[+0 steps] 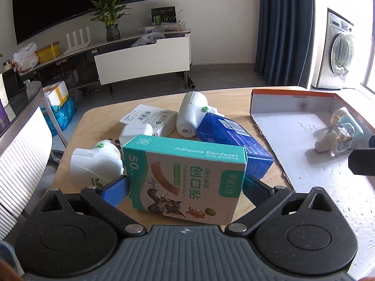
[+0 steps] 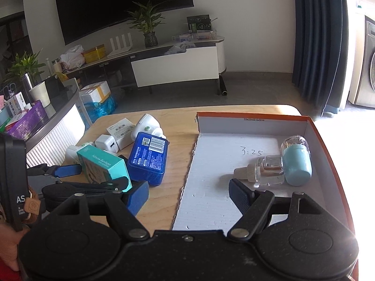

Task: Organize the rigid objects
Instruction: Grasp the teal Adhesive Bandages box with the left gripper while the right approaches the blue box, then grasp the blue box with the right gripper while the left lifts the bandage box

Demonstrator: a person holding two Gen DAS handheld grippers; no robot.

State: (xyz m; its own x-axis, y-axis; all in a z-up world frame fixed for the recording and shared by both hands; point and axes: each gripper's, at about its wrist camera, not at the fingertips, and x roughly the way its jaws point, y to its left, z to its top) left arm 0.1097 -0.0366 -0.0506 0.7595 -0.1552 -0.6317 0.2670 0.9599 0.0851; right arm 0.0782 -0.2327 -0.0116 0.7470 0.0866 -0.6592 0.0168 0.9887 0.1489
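Note:
My left gripper (image 1: 185, 188) is shut on a teal adhesive bandages box (image 1: 187, 175), its blue pads pressed on both sides; the box also shows in the right wrist view (image 2: 103, 166). Behind it on the wooden table (image 1: 98, 121) lie a blue box (image 1: 236, 140), two white plug-in devices (image 1: 192, 114) (image 1: 96, 161), a white charger (image 1: 136, 135) and a flat white box (image 1: 150, 119). My right gripper (image 2: 189, 195) is open and empty over the near edge of an orange-rimmed cardboard box lid (image 2: 234, 164). In the lid lie a glass bottle (image 2: 264, 171) and a light-blue capped bottle (image 2: 296, 161).
A ribbed white cabinet (image 2: 58, 135) stands left of the table. The lid's raised walls (image 2: 253, 123) border its far and right sides. A TV stand (image 2: 175, 65) with a plant stands beyond the floor; a washing machine (image 1: 339, 51) is at the far right.

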